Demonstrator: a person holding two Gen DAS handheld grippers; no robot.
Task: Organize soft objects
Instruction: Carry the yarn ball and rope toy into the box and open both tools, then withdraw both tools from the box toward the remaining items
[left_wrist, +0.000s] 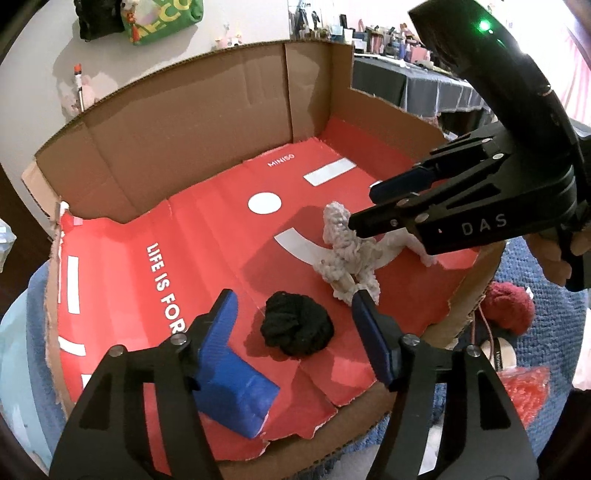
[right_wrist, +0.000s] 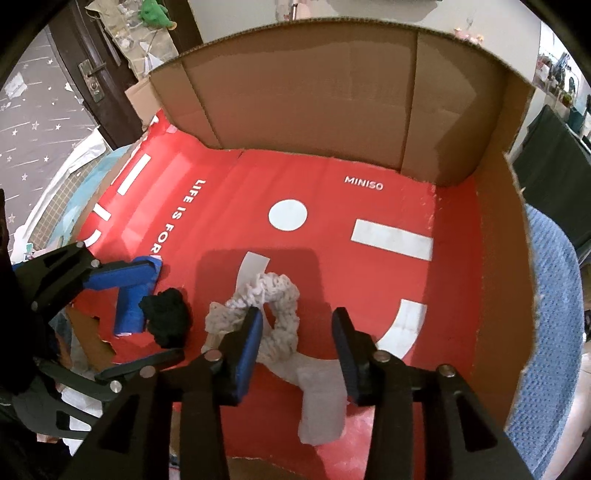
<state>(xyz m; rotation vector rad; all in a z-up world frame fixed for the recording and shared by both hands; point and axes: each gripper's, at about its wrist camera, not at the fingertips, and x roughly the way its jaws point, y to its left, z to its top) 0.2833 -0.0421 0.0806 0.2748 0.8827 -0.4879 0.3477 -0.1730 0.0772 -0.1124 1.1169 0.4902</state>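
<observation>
A black yarn bundle (left_wrist: 297, 328) lies on the red printed floor of an open cardboard box (left_wrist: 207, 122). My left gripper (left_wrist: 294, 297) hangs over it, open, its blue pads (left_wrist: 221, 325) wide on either side and not touching it. A white knitted piece (left_wrist: 343, 251) lies to the right of the bundle. In the right wrist view my right gripper (right_wrist: 297, 314) stands open above this white knitted piece (right_wrist: 275, 291); its left pad (right_wrist: 251, 343) covers part of it, and the pads do not press on it. The black bundle (right_wrist: 166, 321) sits between the left gripper's (right_wrist: 168, 310) fingers.
The cardboard walls (right_wrist: 332, 92) rise at the back and right; the box's front edge (left_wrist: 295, 432) is torn and low. Outside it, on a blue blanket (right_wrist: 550, 295), lie a dark red yarn ball (left_wrist: 511, 306) and a red mesh bag (left_wrist: 528, 395).
</observation>
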